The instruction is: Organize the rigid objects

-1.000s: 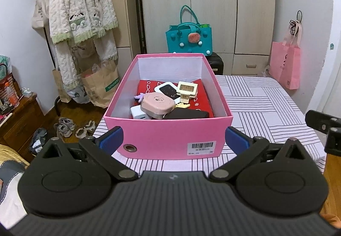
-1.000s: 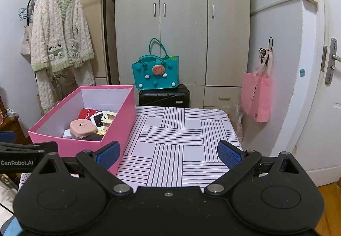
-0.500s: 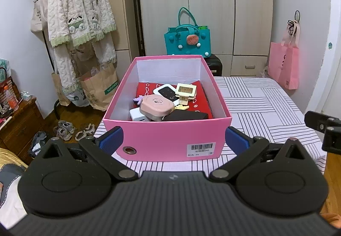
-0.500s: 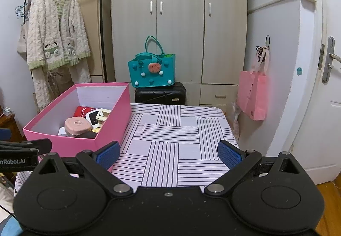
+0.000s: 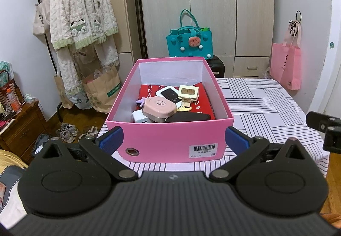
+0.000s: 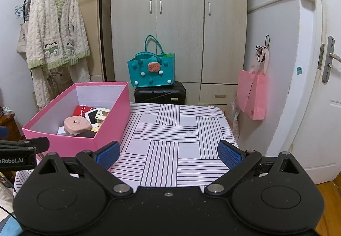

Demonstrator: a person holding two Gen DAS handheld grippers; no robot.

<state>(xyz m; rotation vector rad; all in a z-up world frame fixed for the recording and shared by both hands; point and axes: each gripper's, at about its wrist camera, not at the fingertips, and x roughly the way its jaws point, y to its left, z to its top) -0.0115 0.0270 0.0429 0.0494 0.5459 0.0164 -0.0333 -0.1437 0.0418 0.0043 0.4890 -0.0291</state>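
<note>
- Left wrist view looks straight at a pink box (image 5: 170,142) standing on a table with a striped cloth (image 5: 266,106), at the table's left end and near its front edge.
- Inside the box, several rigid items lie in a loose pile: a rounded pink case (image 5: 159,108) on top of a white charger block (image 5: 139,117), a black flat case (image 5: 188,117) against the near wall, a white device with a dark screen (image 5: 167,93), a cream clip-like piece (image 5: 187,94), and a red flat box (image 5: 200,101) underneath them all.
- Left gripper (image 5: 172,138) hangs in front of the box's near wall, its blue-padded jaws spread wide and holding nothing.
- Right gripper (image 6: 168,154) hovers over the bare striped cloth to the right of the box, jaws likewise spread wide and empty.
- Judging by the table, everything seems already gathered in the box, so the task looks close to done or at a pause.
- Risk: the items overlap, so reaching for one could drag or tip its neighbours, especially the pink case perched on the charger.
- Risk: the box looks light and sits near the table edge; a push from the left gripper against its wall could slide it toward the drop.
- Beyond the table stand a pale wardrobe (image 6: 179,23), a teal bag (image 6: 152,71) on a black case, and a pink bag (image 6: 252,93) hung on the wall.
</note>
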